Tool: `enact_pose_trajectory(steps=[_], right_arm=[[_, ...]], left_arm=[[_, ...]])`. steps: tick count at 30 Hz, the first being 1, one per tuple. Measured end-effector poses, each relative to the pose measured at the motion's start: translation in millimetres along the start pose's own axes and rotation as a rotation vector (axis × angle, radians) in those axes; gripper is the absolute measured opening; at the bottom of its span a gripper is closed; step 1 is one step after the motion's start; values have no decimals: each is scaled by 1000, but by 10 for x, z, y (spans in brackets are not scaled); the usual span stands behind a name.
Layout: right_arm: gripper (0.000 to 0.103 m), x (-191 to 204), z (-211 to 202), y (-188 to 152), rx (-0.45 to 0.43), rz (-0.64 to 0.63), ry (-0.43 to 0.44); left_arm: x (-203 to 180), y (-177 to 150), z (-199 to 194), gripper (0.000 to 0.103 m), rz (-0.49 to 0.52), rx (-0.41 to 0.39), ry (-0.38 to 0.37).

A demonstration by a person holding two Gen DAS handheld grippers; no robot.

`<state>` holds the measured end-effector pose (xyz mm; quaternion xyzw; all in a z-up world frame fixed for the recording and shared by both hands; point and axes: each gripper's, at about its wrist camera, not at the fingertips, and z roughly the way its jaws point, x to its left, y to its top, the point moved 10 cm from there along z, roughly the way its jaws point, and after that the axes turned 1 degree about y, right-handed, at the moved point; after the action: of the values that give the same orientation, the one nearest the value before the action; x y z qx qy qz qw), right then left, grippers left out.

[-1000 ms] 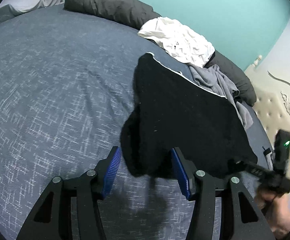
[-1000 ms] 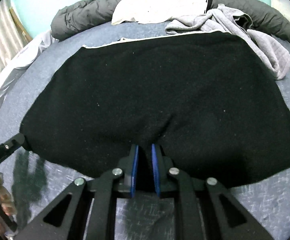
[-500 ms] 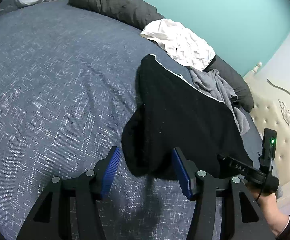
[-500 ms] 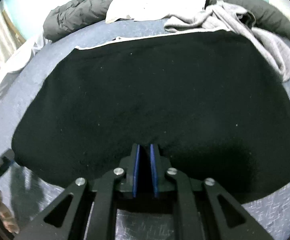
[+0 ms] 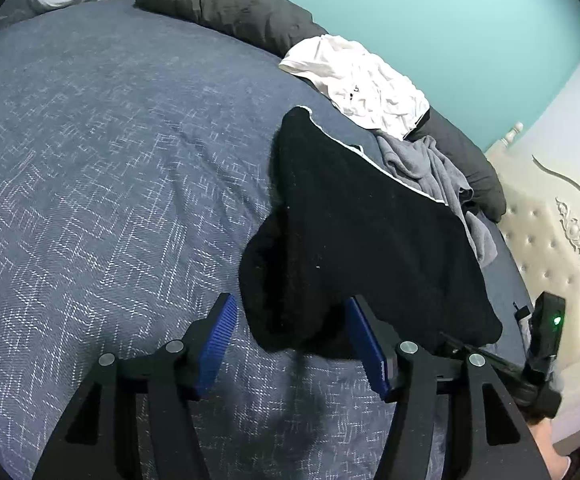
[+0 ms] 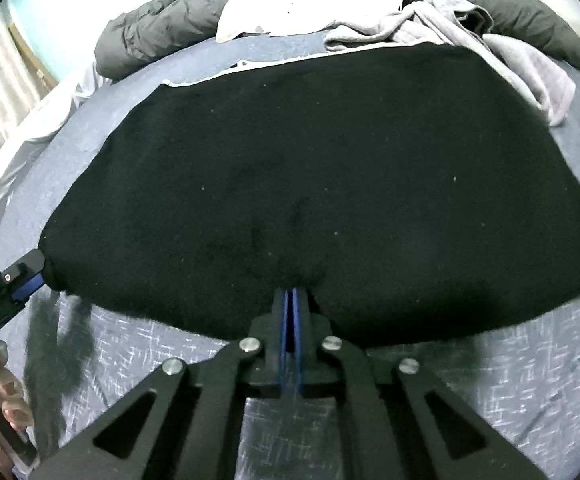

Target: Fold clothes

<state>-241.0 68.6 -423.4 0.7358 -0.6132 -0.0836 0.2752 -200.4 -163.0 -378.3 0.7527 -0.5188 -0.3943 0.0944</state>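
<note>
A black garment [image 5: 362, 236] with a thin white trim along its far edge lies spread on the blue bed [image 5: 90, 160]. It fills the right wrist view [image 6: 322, 168]. My left gripper [image 5: 290, 320] is open, its blue pads on either side of the garment's near left corner. My right gripper [image 6: 290, 292] is shut on the garment's near hem and lifts it slightly off the bed. The right gripper also shows at the lower right of the left wrist view [image 5: 546, 340].
A white shirt [image 5: 362, 80], a grey garment [image 5: 434, 176] and a dark grey duvet [image 5: 226, 4] lie along the far edge by the teal wall. A cream tufted headboard [image 5: 550, 240] stands at the right. A white sheet [image 6: 18, 152] lies at the left.
My right gripper has closed fully on the near hem and raised it a little. My left gripper has stayed open at the garment's corner, shifting slightly.
</note>
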Motion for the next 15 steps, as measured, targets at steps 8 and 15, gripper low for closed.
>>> enact_pose_trajectory(steps=[8, 15], right_arm=[[1, -17, -72, 299, -27, 28, 5], [1, -49, -95, 305, -20, -1, 13]], left_arm=[[-23, -32, 32, 63, -25, 17, -23], [-78, -139, 57, 69, -66, 51, -55]])
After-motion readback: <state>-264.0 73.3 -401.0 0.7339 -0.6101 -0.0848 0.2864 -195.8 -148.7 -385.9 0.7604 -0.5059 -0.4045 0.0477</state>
